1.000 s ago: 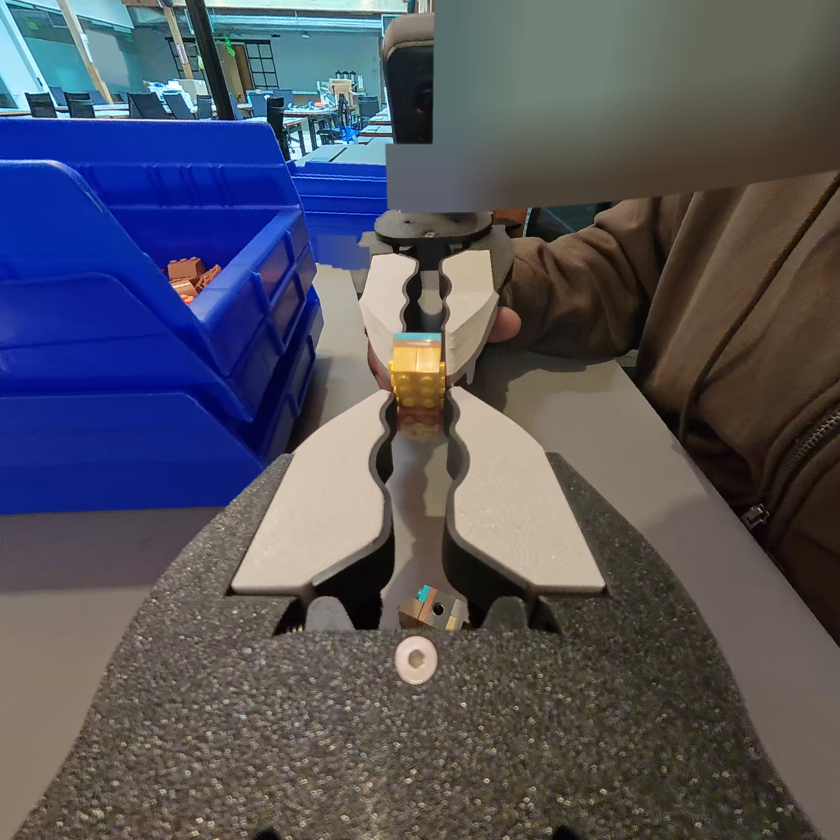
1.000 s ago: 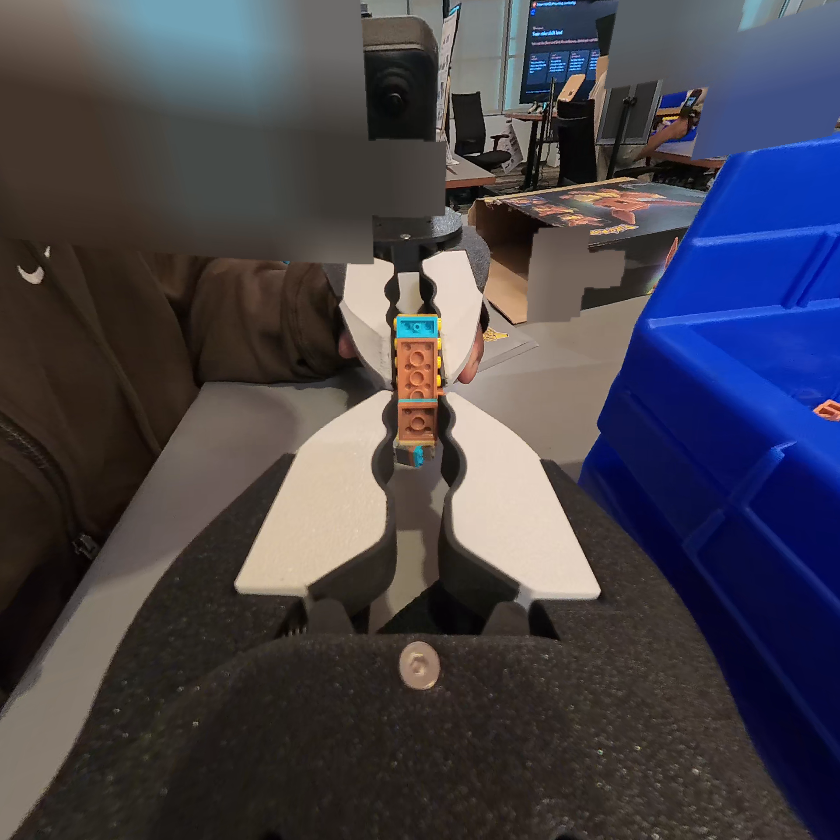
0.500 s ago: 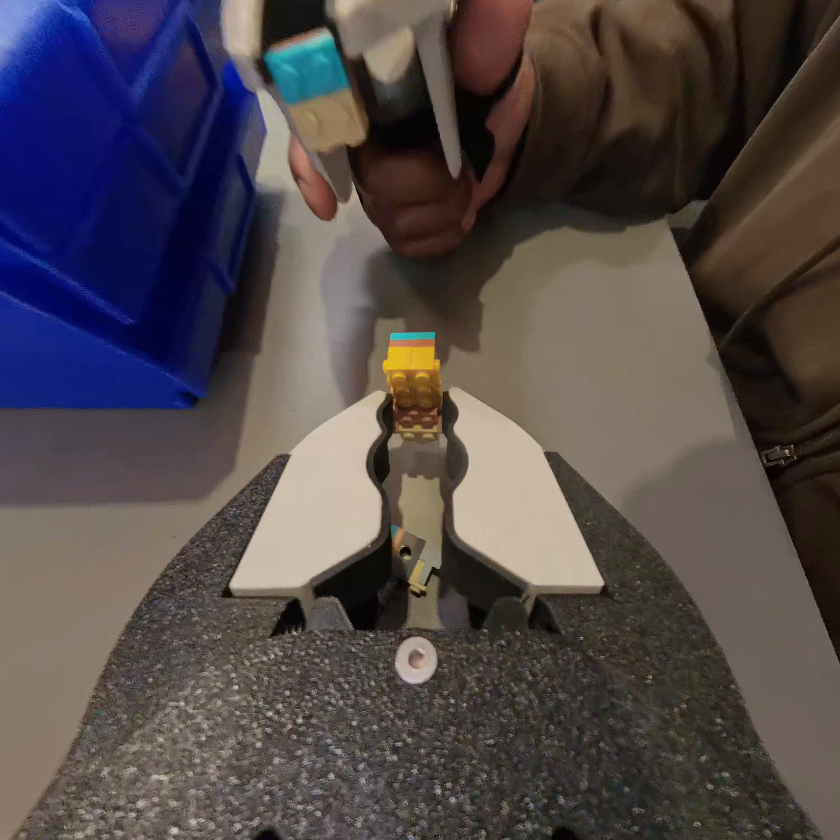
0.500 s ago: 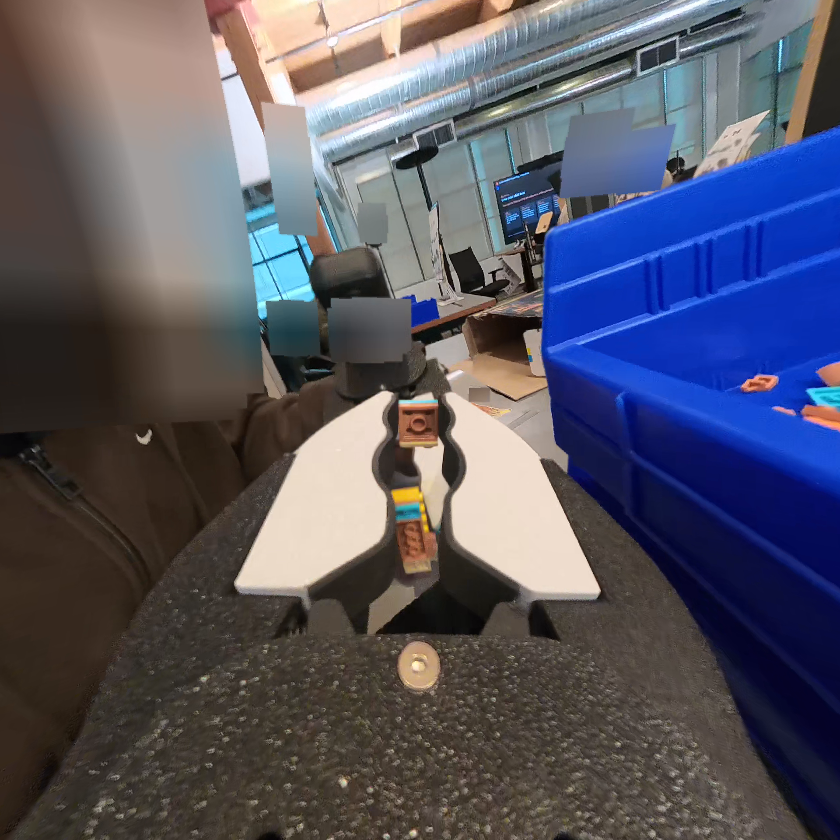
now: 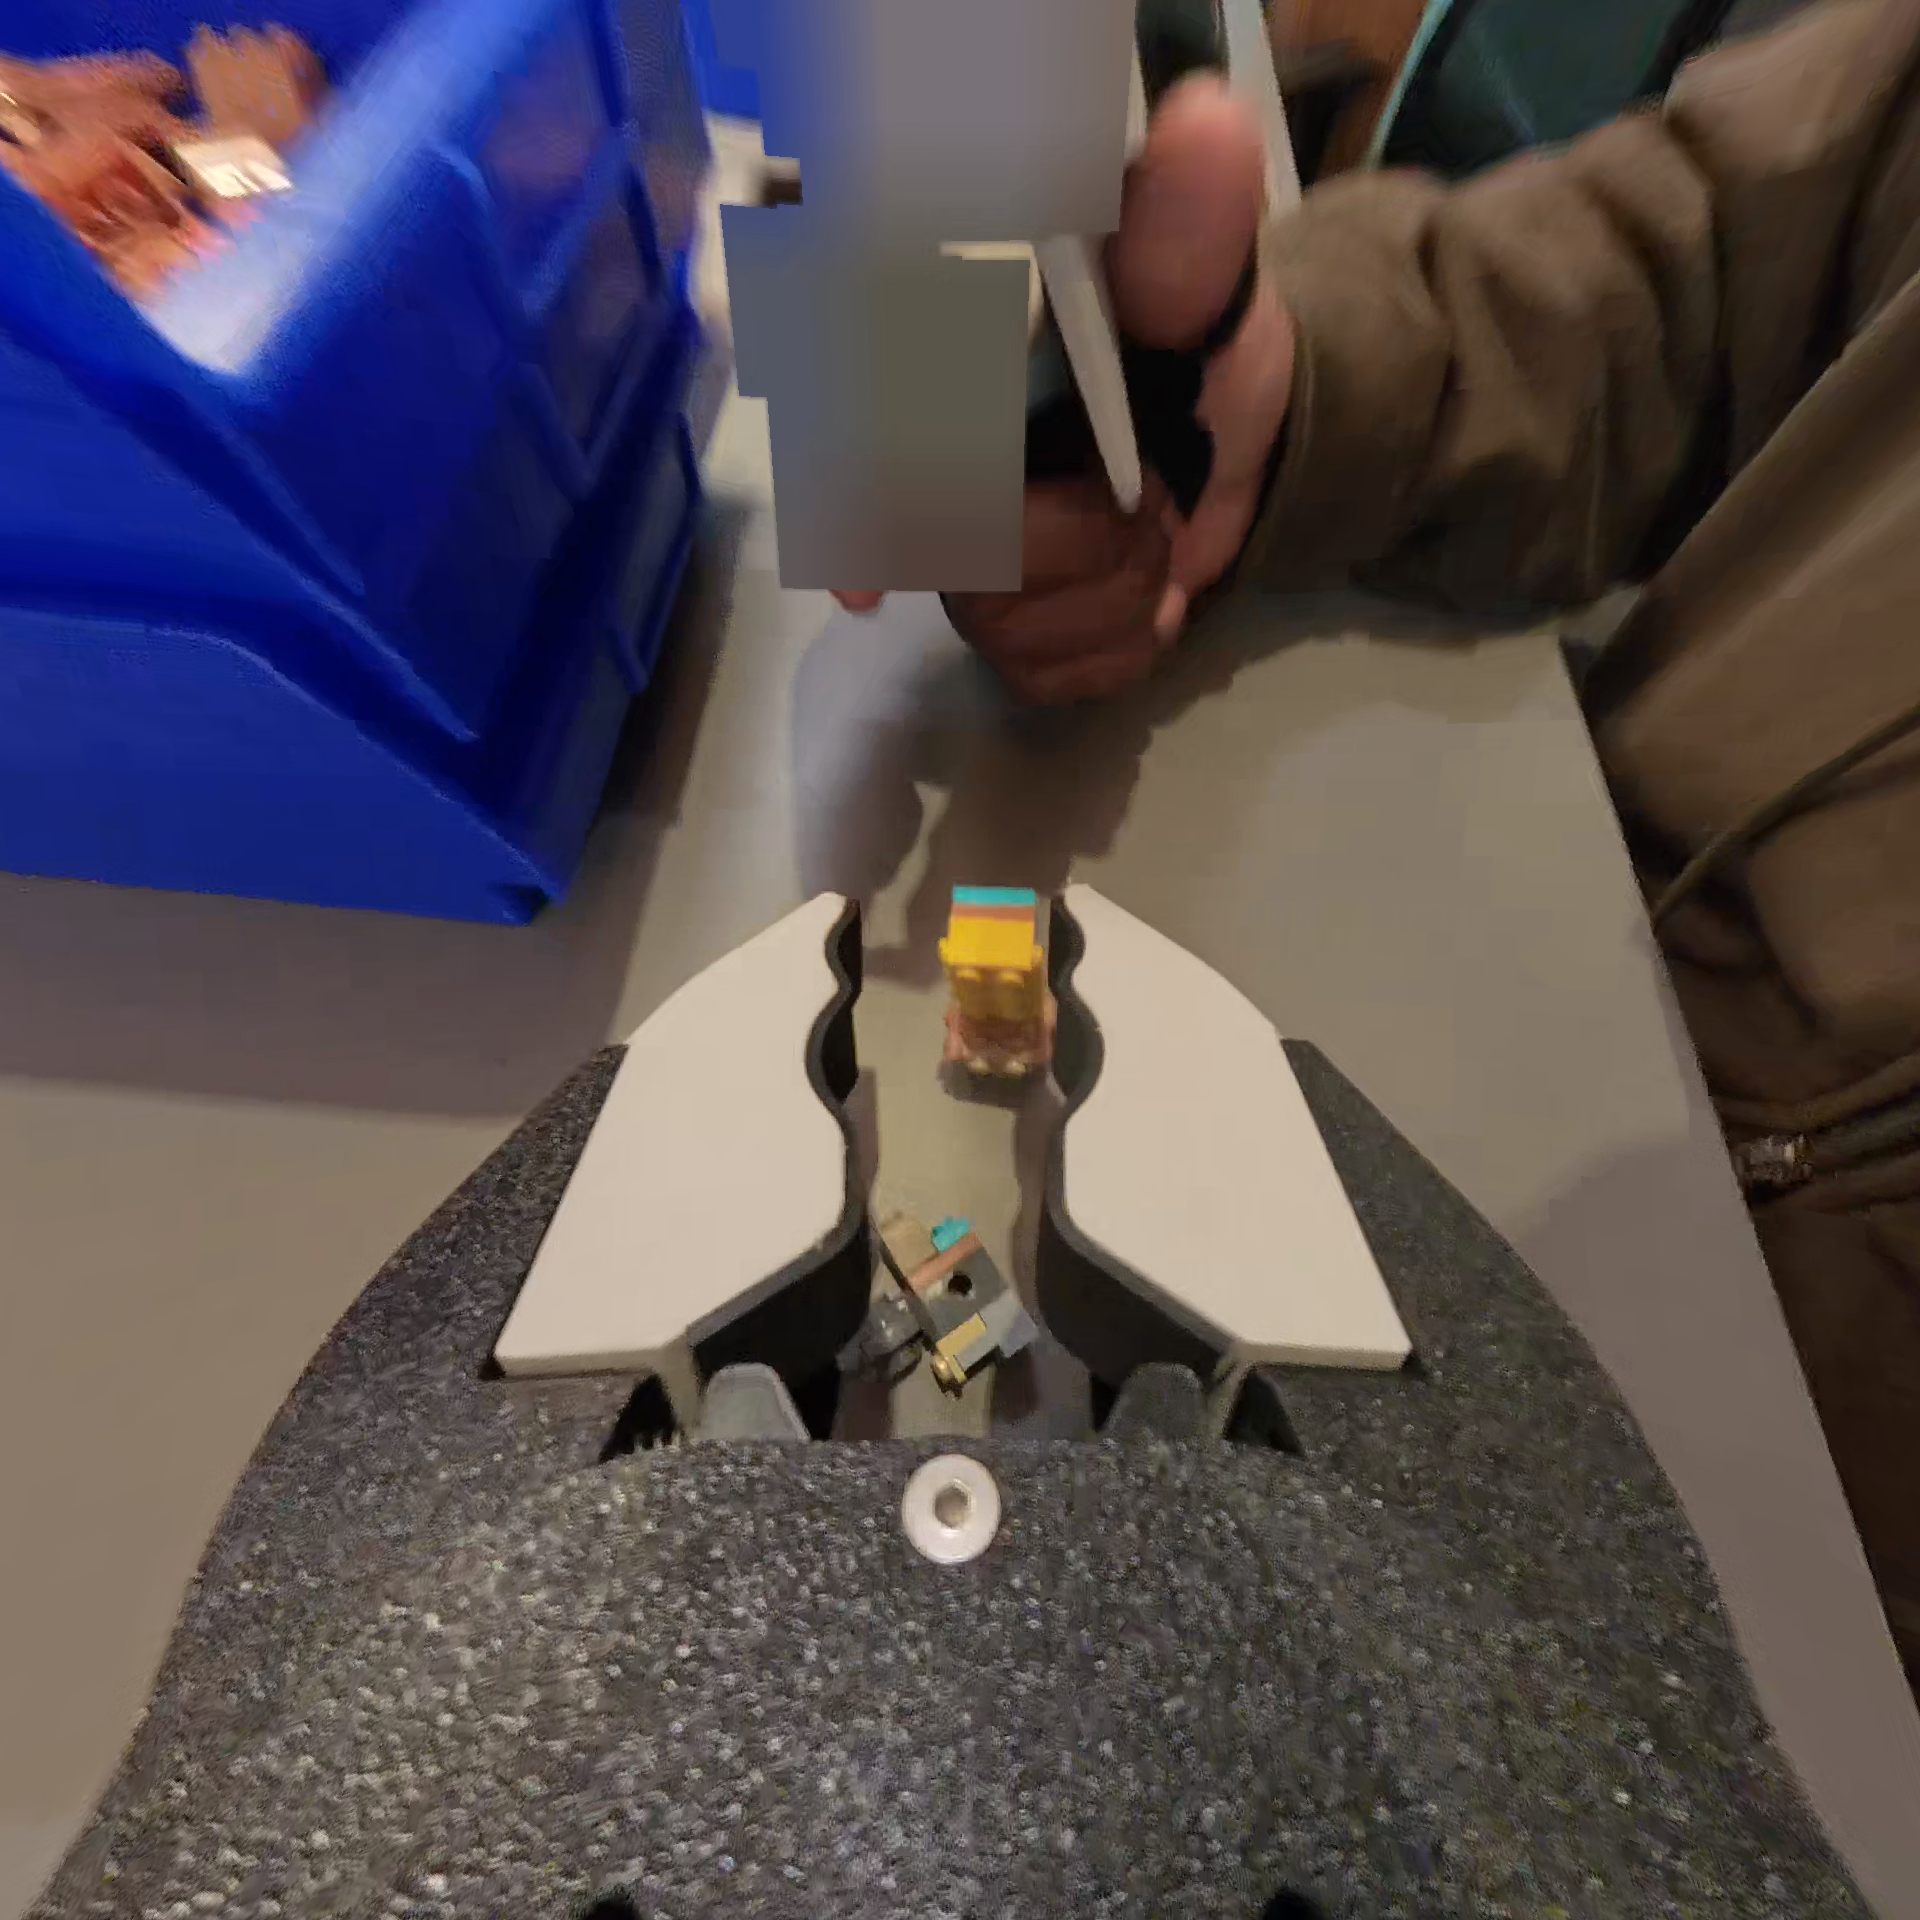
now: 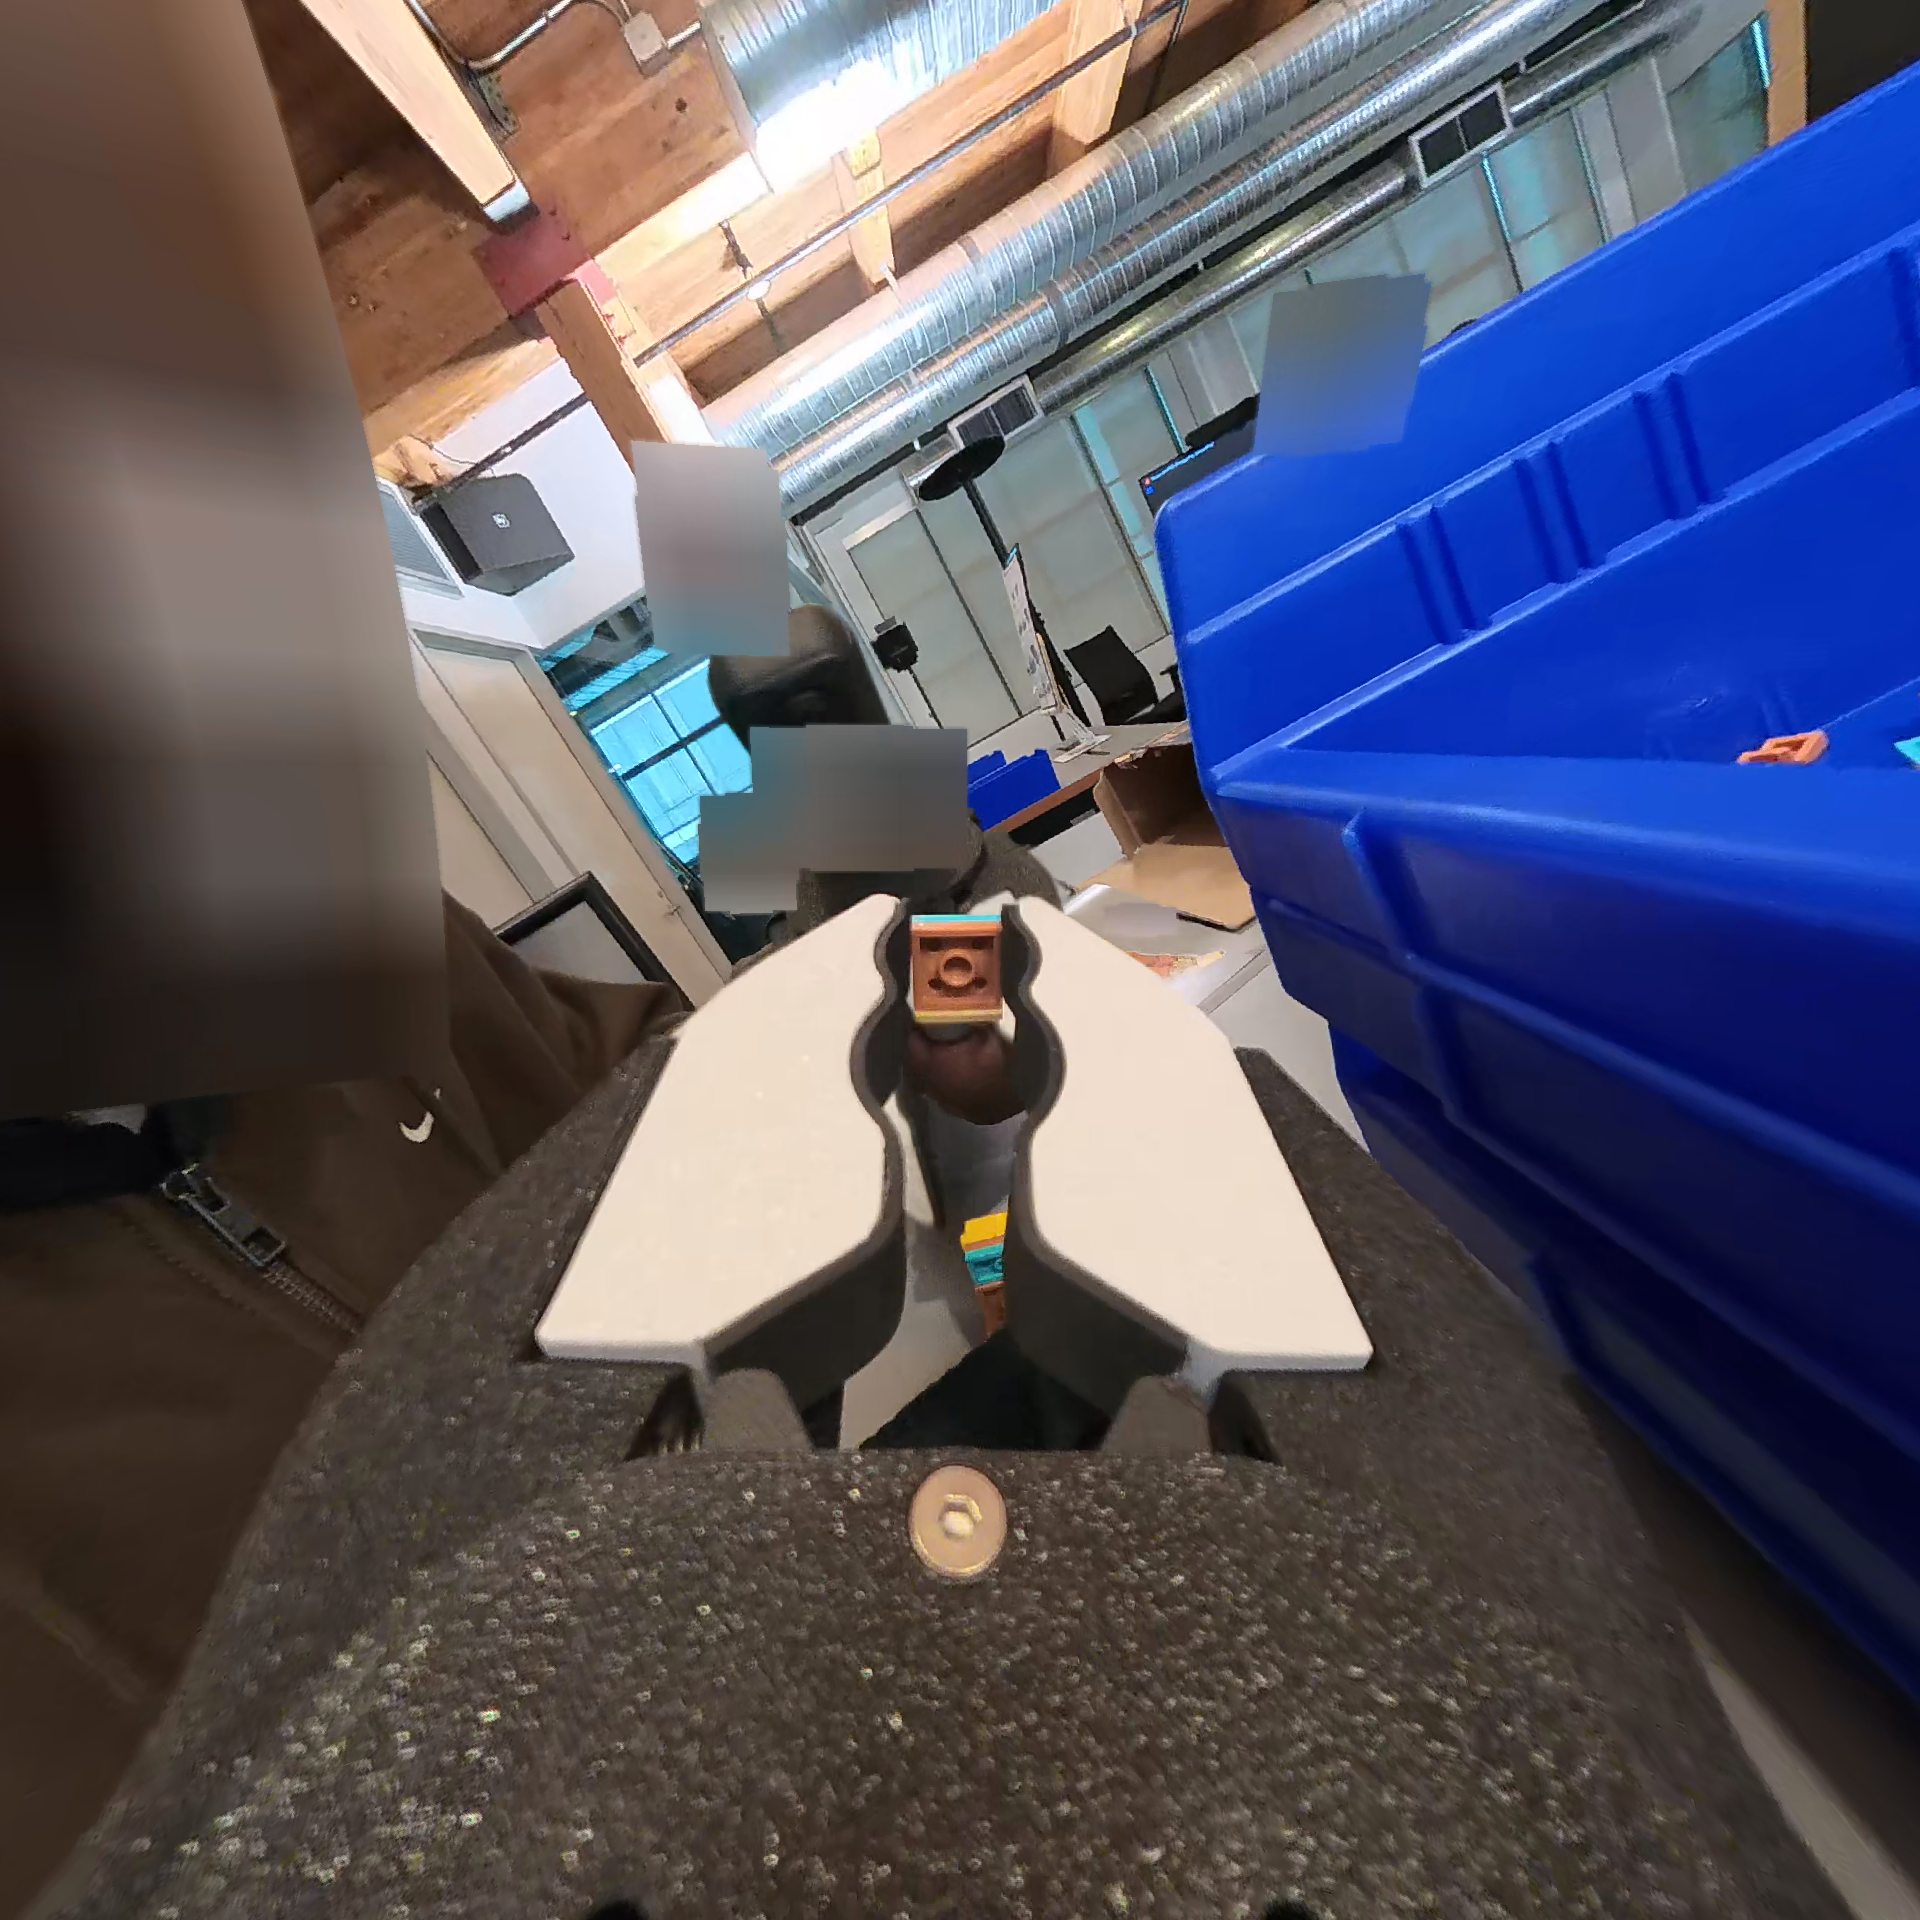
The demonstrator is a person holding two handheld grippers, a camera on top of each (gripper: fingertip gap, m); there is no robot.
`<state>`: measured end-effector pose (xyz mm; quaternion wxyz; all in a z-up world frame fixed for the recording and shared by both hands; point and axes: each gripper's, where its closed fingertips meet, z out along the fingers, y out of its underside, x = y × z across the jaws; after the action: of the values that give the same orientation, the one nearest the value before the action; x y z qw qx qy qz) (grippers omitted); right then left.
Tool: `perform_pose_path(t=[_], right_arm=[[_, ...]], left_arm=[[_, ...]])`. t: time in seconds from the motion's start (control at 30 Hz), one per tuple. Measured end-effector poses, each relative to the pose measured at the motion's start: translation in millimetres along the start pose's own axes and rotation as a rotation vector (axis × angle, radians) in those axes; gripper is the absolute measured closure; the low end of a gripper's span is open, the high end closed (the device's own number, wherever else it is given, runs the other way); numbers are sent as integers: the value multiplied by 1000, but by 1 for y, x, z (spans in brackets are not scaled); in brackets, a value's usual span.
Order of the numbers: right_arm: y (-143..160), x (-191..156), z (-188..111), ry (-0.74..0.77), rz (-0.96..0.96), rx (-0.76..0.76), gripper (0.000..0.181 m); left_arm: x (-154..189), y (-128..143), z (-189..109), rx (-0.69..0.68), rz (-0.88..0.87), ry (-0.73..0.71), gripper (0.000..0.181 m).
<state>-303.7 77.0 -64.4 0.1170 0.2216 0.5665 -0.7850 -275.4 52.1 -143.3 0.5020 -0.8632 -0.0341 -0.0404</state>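
In the left wrist view my left gripper (image 5: 954, 906) is open just above the grey table (image 5: 1351, 935). A small brick stack (image 5: 992, 977), yellow over brown with a teal end, stands on the table between its fingers. It sits close to the right finger (image 5: 1164, 1122), with a clear gap on the left side. My right gripper (image 6: 958, 920) is raised in the air and shut on a small brown brick piece with a teal edge (image 6: 956, 971). In the left wrist view, one of its fingers (image 5: 1091, 364) and the hand holding it (image 5: 1174, 468) show.
Blue storage bins stand at the left (image 5: 312, 520) in the left wrist view and at the right (image 6: 1558, 831) in the right wrist view, with loose brown bricks inside (image 6: 1782, 748). A small grey, tan and teal brick assembly (image 5: 945, 1299) lies on the table under my left gripper. A person's brown sleeve (image 5: 1558, 364) is at the right. My right fingertips sit around 9 cm from my left ones.
The two grippers held one joined stack, then the right one pulled the brown piece off and lifted it away. My left jaws have opened and released the yellow stack onto the table.
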Motion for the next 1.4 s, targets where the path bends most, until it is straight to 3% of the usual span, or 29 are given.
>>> perform_pose_path(t=[0.17,0.27,0.57,0.73,1.4], right_arm=[[0,1,6,13,56,48,165],[-1,9,10,66,146,121,165],[6,12,17,119,311,240,165],[5,13,14,128,330,265,165],[16,6,18,54,363,73,165]], left_arm=[[-14,-47,-13,293,-101,-103,147],[-22,-61,-17,383,-71,-243,147],[-31,-60,-11,331,209,-598,150],[-29,-61,-11,306,335,-688,169],[-24,-59,-15,289,495,-665,171]])
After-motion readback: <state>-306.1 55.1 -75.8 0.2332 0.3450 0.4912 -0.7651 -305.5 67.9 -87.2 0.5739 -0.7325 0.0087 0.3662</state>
